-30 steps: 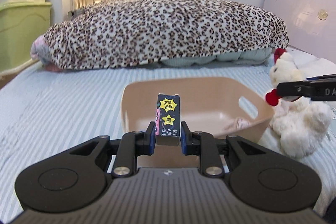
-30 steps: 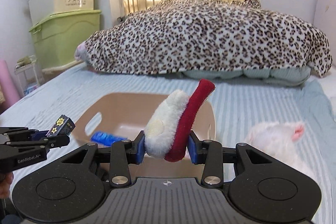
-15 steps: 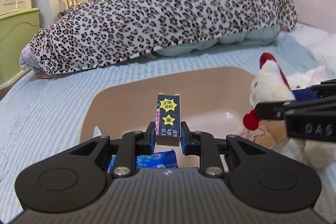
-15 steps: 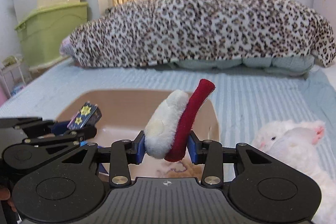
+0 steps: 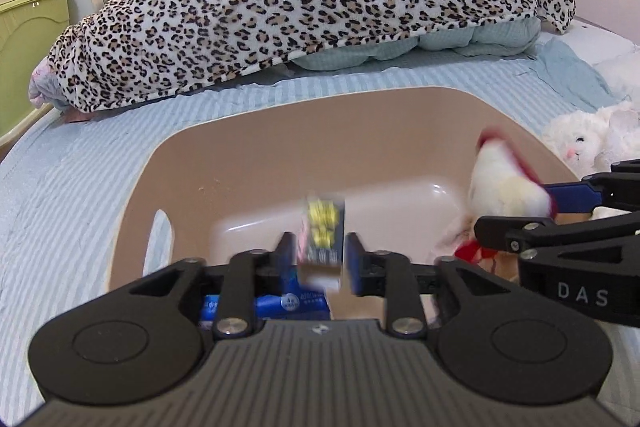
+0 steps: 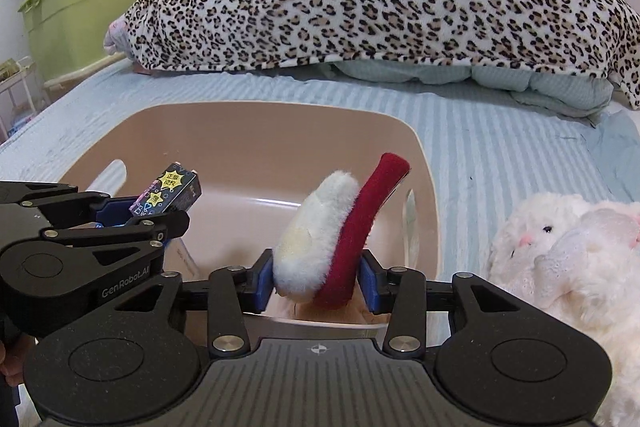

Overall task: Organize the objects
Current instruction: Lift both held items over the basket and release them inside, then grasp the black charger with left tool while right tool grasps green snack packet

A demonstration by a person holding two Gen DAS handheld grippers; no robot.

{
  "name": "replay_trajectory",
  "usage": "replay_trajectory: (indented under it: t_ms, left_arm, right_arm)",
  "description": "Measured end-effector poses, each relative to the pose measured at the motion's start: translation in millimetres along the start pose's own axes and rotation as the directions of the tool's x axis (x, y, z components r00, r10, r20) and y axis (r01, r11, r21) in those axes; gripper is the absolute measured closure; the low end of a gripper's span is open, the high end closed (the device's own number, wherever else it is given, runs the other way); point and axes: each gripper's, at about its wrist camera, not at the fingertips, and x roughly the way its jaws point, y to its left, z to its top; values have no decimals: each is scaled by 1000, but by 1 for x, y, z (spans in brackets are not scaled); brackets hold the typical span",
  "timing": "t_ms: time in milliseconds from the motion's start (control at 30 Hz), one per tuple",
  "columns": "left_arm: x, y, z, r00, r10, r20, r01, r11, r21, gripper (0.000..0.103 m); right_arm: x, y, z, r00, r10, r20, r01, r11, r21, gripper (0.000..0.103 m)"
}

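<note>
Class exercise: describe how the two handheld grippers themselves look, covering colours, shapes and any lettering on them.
Both the left gripper and the right gripper are matte black, with a ribbed grey centre plate, two round discs, silver screws and angular linkage arms. Their fingers carry blue pads. From the side, one reads "GenRobot.AI", the other "DAS". No cables or sleeves show.

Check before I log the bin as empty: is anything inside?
Not empty: a blue packet lies inside the tan bin, near its front wall.
</note>
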Motion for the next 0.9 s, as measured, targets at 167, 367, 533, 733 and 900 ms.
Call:
replay_trajectory:
  t_ms: [167,367,533,733,900]
  left_arm:
    - [-22,12,-1,997,47,56,-45,998,-51,4]
    - [-46,26,-11,996,54,66,-49,996,-80,3]
    - [-62,38,-24,996,54,73,-48,995,-85,3]
    - [-73,49,-43,997,53,51,-49,995,-85,3]
    - [-66,56,-60,999,45,-3,-45,996,-75,3]
  right_arm:
    - [-20,-1,4,999,-29,38,29,1000,-3,25]
    - [-55,-10,2,993,-67,92,66,998,21,0]
    - [-67,-6,-8,996,-66,52,68,998,-19,0]
    - [-65,4,-30,998,-63,-9,62,996,-68,0]
    - [-54,8,-46,997,-51,-56,46,995,-83,0]
